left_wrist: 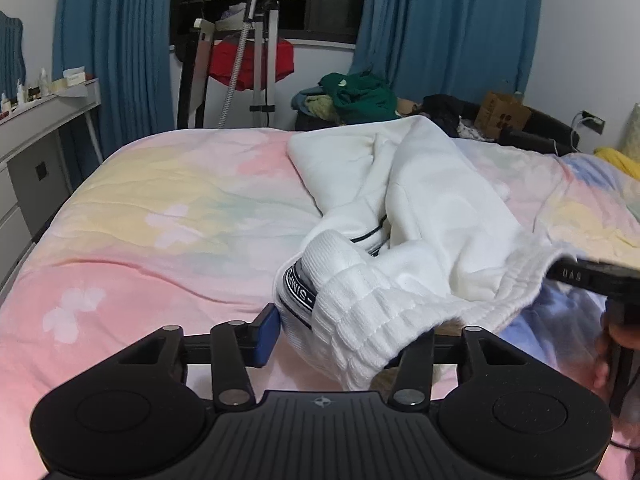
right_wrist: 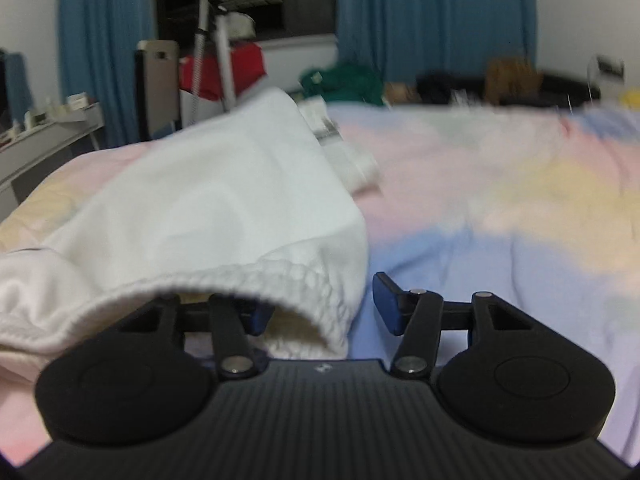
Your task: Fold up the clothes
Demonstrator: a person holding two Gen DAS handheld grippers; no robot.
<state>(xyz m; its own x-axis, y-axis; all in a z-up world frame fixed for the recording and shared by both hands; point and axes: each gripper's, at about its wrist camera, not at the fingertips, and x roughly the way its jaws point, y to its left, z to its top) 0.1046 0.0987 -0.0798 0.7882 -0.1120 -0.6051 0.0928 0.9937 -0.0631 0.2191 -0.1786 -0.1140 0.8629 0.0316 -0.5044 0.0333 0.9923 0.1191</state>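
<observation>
White trousers (left_wrist: 440, 200) with a ribbed elastic waistband (left_wrist: 360, 308) lie across the pastel bedspread (left_wrist: 160, 220). My left gripper (left_wrist: 348, 328) has the bunched waistband filling its jaws. Its blue left pad (left_wrist: 267, 330) presses on the fabric, and the right finger is hidden under it. My right gripper (right_wrist: 324, 308) is at the waistband's other end (right_wrist: 280, 276). Its left finger sits inside the waistband opening, while the right pad (right_wrist: 386, 304) stands clear of the cloth. The right gripper (left_wrist: 592, 276) also shows at the right edge of the left wrist view, with a hand (left_wrist: 612, 344) below it.
A pile of clothes, green on top (left_wrist: 360, 96), and a cardboard box (left_wrist: 504, 114) lie beyond the bed's far edge. A stand with a red cloth (left_wrist: 256, 60) is by the window. A grey desk (left_wrist: 40, 120) runs along the left.
</observation>
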